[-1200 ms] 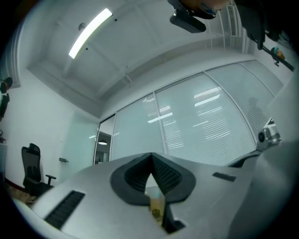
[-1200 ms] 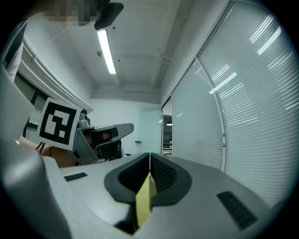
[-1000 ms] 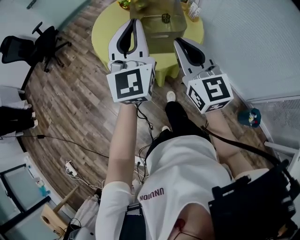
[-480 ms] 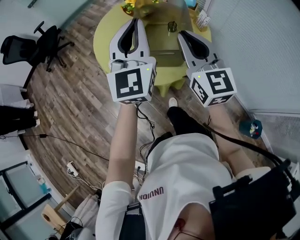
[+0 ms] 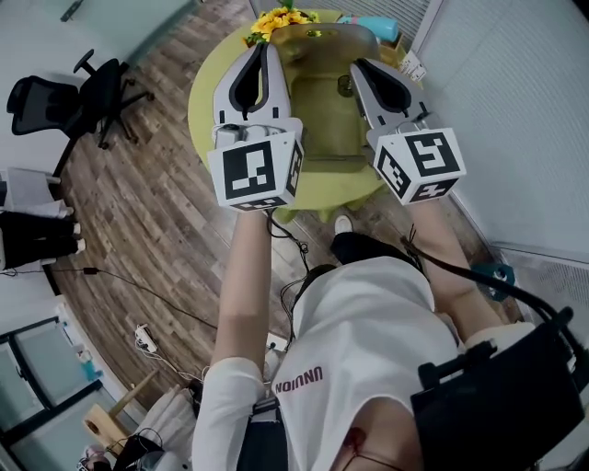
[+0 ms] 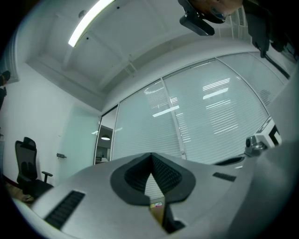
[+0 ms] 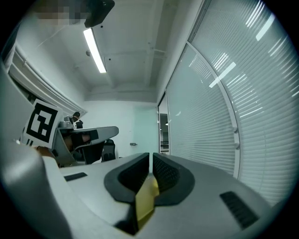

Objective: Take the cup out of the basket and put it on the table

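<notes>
In the head view a see-through basket [image 5: 324, 152] stands on a round yellow table [image 5: 207, 101]. A small dark cup [image 5: 347, 85] sits inside it near the right wall. My left gripper [image 5: 264, 46] is held above the basket's left side, jaws closed tip to tip and empty. My right gripper [image 5: 357, 66] hovers over the basket's right side, close beside the cup, also shut and empty. The left gripper view shows my left gripper [image 6: 152, 156] against ceiling and blinds; in the right gripper view my right gripper [image 7: 150, 161] points level across the room.
Yellow sunflowers [image 5: 276, 17] and a teal object [image 5: 373, 26] sit at the table's far edge, a small box [image 5: 411, 64] at its right. A black office chair [image 5: 55, 97] stands on the wood floor to the left. A glass wall with blinds runs along the right.
Both grippers have travelled forward over the table; they now hang above the basket, which has come closer in the head view. Both stay shut.
</notes>
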`<action>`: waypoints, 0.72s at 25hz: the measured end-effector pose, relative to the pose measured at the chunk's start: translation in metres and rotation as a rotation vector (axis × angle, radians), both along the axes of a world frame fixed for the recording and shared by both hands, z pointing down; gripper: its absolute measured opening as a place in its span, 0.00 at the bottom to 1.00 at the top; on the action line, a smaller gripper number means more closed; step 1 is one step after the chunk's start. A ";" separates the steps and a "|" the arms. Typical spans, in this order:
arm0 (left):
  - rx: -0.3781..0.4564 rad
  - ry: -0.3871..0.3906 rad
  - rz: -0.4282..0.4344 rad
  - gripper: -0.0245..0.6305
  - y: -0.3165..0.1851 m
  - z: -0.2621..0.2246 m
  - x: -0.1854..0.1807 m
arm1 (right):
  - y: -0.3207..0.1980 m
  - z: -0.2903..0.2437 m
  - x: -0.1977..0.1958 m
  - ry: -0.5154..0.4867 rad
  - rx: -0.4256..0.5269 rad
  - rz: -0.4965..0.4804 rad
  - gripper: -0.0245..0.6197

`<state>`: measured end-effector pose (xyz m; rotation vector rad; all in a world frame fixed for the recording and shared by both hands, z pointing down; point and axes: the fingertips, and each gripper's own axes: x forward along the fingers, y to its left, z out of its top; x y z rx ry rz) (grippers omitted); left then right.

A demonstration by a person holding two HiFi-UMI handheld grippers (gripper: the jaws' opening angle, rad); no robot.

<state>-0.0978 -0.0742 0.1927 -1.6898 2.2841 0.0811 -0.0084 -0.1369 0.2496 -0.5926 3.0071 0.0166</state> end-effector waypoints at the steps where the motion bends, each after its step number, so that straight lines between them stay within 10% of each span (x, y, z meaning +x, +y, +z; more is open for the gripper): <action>1: 0.001 0.003 -0.001 0.06 -0.003 0.002 -0.003 | -0.005 0.003 -0.004 -0.002 -0.007 0.001 0.07; 18: -0.033 0.037 0.095 0.06 -0.062 0.021 -0.045 | -0.061 0.061 -0.057 0.058 -0.109 0.043 0.20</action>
